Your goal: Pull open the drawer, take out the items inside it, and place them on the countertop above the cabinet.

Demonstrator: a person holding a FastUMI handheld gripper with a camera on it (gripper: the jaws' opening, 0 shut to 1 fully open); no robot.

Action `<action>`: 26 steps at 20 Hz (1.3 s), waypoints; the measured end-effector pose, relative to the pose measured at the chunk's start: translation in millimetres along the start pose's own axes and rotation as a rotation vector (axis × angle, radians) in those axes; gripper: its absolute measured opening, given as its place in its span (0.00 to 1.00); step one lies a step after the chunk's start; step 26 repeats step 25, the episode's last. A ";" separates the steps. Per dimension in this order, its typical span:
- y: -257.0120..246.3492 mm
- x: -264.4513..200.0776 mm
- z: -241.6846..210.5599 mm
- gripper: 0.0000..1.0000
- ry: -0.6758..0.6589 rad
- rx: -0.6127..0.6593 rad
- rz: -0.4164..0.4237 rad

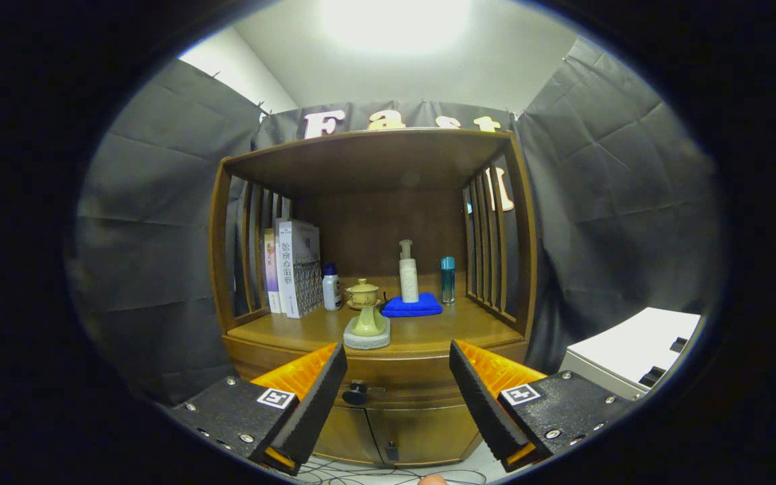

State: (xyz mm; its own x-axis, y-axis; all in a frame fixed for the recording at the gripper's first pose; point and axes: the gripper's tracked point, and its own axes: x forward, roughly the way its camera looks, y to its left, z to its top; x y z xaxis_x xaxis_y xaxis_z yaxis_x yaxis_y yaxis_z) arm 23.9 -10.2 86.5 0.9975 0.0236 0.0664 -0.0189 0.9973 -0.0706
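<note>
Gripper view: the hand-held gripper [398, 374] is spread wide with nothing between its two fingers [320, 397], and it faces a brown wooden cabinet with slatted sides [371, 269]. Just ahead of the fingers, between their tips, runs the closed wooden drawer front [395, 380], with a small round dark knob [355, 392] sitting close beside the left fingertip but not touched by it. Below the drawer are two closed cabinet doors [395, 431].

Directly above the drawer, beyond the fingertips, lies the flat wooden countertop [442, 333]. Nearest the fingers on it stands a pale green ceramic piece on a round grey stone base [367, 330]. Farther back sit a pale yellow lidded teacup on a saucer [363, 294], a small white bottle with a blue cap [331, 285], and several upright books [294, 266] leaning against the left slats. To the right of the cup, a folded blue cloth [413, 306] carries a tall white pump bottle [408, 273], and a slim teal bottle [448, 279] stands just beside the cloth. Off beyond the right finger, a white box-like unit [630, 350] stands apart from the cabinet. Thin cables [361, 475] trail on the floor beneath the doors.
</note>
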 end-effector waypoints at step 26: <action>18.7 -24.7 -25.7 0.95 0.033 0.059 0.057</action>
